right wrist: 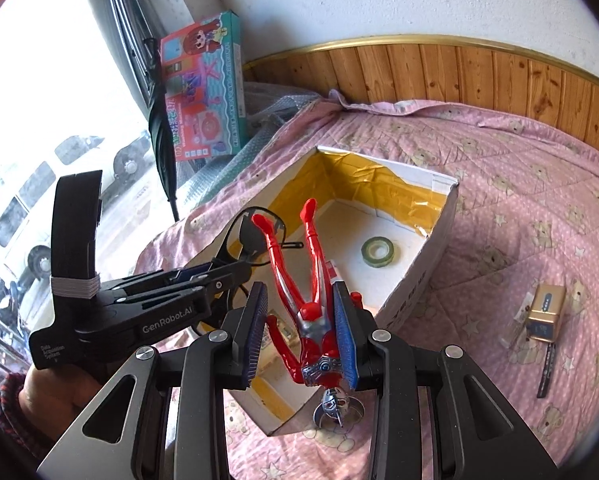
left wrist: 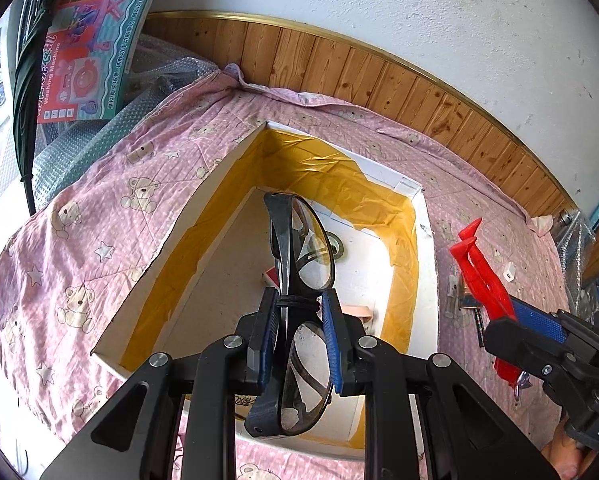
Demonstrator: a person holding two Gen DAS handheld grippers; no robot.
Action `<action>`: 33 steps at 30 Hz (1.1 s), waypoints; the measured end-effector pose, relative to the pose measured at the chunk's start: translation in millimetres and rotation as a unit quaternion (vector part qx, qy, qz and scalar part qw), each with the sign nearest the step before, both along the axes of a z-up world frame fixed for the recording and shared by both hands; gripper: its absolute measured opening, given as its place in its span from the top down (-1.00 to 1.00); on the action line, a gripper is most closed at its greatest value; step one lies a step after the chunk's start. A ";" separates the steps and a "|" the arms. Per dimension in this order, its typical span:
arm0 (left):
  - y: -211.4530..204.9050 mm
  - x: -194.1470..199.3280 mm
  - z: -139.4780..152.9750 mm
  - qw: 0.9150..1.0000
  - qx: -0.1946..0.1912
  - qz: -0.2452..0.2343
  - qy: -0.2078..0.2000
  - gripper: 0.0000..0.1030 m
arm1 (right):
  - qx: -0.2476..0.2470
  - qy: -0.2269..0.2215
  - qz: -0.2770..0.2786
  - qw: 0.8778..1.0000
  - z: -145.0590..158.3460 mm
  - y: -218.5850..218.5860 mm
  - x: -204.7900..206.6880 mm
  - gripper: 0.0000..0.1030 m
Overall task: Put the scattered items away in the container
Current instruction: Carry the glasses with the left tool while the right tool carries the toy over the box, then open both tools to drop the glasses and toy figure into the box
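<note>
My left gripper point(left wrist: 299, 300) is shut on the bridge of black-framed glasses point(left wrist: 282, 240), held upright above the open white box point(left wrist: 203, 216) lined with yellow tape. In the right wrist view the left gripper point(right wrist: 235, 268) and the glasses point(right wrist: 248, 236) hang over the box's left wall. My right gripper point(right wrist: 300, 292) is shut on a red and silver action figure point(right wrist: 315, 320), head toward the camera and legs pointing away, above the near part of the box point(right wrist: 427, 264). The right gripper point(left wrist: 513, 310) and its figure point(left wrist: 483, 272) show just right of the box.
A green tape roll point(right wrist: 379, 252) and small flat items lie in the box. On the pink bear-print bedspread point(right wrist: 519, 200) to the right lie a small gold box point(right wrist: 545, 312) and a black strip point(right wrist: 546, 372). A toy carton point(right wrist: 203, 88), an umbrella point(right wrist: 161, 136) and bubble wrap sit at the back left.
</note>
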State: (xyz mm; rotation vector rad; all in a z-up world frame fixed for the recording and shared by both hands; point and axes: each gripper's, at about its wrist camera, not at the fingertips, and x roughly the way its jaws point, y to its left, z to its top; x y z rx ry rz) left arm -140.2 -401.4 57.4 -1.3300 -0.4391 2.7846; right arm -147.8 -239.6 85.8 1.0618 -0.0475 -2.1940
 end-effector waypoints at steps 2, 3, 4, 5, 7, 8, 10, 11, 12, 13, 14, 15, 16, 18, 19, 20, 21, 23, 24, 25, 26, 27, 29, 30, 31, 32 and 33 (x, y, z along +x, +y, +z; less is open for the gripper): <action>-2.7 -5.2 -2.7 1.000 0.005 0.001 -0.007 0.56 | -0.005 -0.006 0.000 1.000 0.2 -3.5 -11.2 0.34; -4.5 -8.6 -3.5 1.000 0.009 0.001 -0.010 0.56 | -0.006 -0.009 -0.001 1.000 -0.1 -5.2 -16.9 0.34; -6.5 -12.3 -3.5 1.000 0.012 0.001 -0.012 0.56 | -0.008 -0.014 -0.002 1.000 -0.6 -6.9 -23.5 0.34; -8.0 -16.3 -2.9 1.000 0.012 0.000 -0.012 0.56 | -0.013 -0.020 -0.002 1.000 -1.9 -8.7 -29.4 0.34; -12.0 -25.8 -0.8 1.000 0.013 -0.001 -0.014 0.56 | -0.026 -0.037 -0.006 0.999 -5.7 -11.7 -40.3 0.34; -13.8 -31.2 0.1 1.000 0.015 -0.003 -0.016 0.56 | -0.033 -0.045 -0.008 0.998 -8.1 -13.5 -45.4 0.34; -16.9 -44.2 1.2 1.000 0.016 -0.009 -0.022 0.56 | -0.042 -0.062 -0.014 0.997 -14.6 -17.6 -54.8 0.34; -18.3 -50.9 1.8 0.999 0.016 -0.012 -0.026 0.56 | -0.045 -0.070 -0.016 0.996 -18.7 -20.2 -59.1 0.34; -18.6 -58.1 2.6 0.999 0.013 -0.021 -0.028 0.56 | -0.049 -0.079 -0.020 0.995 -22.7 -22.4 -63.4 0.34; -18.4 -65.8 3.0 0.999 0.009 -0.028 -0.030 0.56 | -0.051 -0.088 -0.026 0.994 -27.0 -24.4 -68.0 0.34; -18.1 -73.9 2.3 0.999 0.001 -0.033 -0.035 0.56 | -0.053 -0.096 -0.030 0.994 -30.7 -25.9 -72.2 0.34; -17.2 -81.9 0.5 0.998 -0.002 -0.045 -0.042 0.56 | -0.054 -0.103 -0.034 0.993 -34.3 -27.4 -76.2 0.34; -17.3 -89.5 -1.7 0.997 -0.002 -0.053 -0.048 0.56 | -0.054 -0.108 -0.040 0.992 -37.6 -28.4 -80.3 0.34; -17.0 -103.1 -6.4 0.996 -0.016 -0.059 -0.058 0.56 | -0.051 -0.117 -0.046 0.991 -43.3 -30.6 -89.2 0.34; -16.8 -109.4 -8.3 0.996 -0.020 -0.062 -0.062 0.56 | -0.049 -0.120 -0.050 0.990 -45.5 -30.8 -93.7 0.34; -17.4 -114.9 -10.2 0.996 -0.023 -0.063 -0.066 0.56 | -0.046 -0.123 -0.052 0.990 -47.7 -31.4 -98.4 0.34; -17.0 -120.2 -11.9 0.995 -0.027 -0.067 -0.069 0.56 | -0.042 -0.125 -0.055 0.990 -49.7 -32.2 -103.1 0.34; -16.2 -129.6 -16.1 0.994 -0.034 -0.070 -0.075 0.56 | -0.034 -0.127 -0.064 0.989 -53.3 -33.1 -112.2 0.34; -14.7 -133.8 -18.4 0.993 -0.039 -0.074 -0.078 0.55 | -0.030 -0.128 -0.065 0.989 -55.2 -34.3 -116.6 0.34; -13.6 -137.5 -20.8 0.993 -0.044 -0.076 -0.081 0.56 | -0.028 -0.130 -0.068 0.989 -57.0 -34.5 -120.7 0.34; -12.8 -140.8 -23.5 0.992 -0.049 -0.076 -0.084 0.56 | -0.027 -0.132 -0.069 0.988 -59.0 -34.9 -123.8 0.34; -11.9 -144.4 -26.2 0.992 -0.054 -0.080 -0.087 0.55 | -0.025 -0.134 -0.068 0.988 -60.8 -36.4 -127.6 0.34; -12.4 -150.2 -30.6 0.991 -0.058 -0.080 -0.091 0.55 | -0.021 -0.138 -0.069 0.988 -64.5 -38.5 -134.1 0.34; -12.6 -153.3 -32.8 0.990 -0.061 -0.082 -0.094 0.55 | -0.019 -0.141 -0.067 0.988 -66.7 -40.3 -137.3 0.34; -13.4 -156.1 -34.9 0.990 -0.063 -0.081 -0.096 0.55 | -0.016 -0.141 -0.067 0.988 -68.6 -41.7 -140.3 0.34; -14.8 -158.6 -36.7 0.990 -0.065 -0.079 -0.097 0.55 | -0.013 -0.142 -0.068 0.988 -70.1 -43.1 -142.0 0.34; -15.5 -161.2 -38.4 0.990 -0.068 -0.079 -0.099 0.55 | -0.012 -0.143 -0.066 0.987 -71.8 -44.9 -144.1 0.34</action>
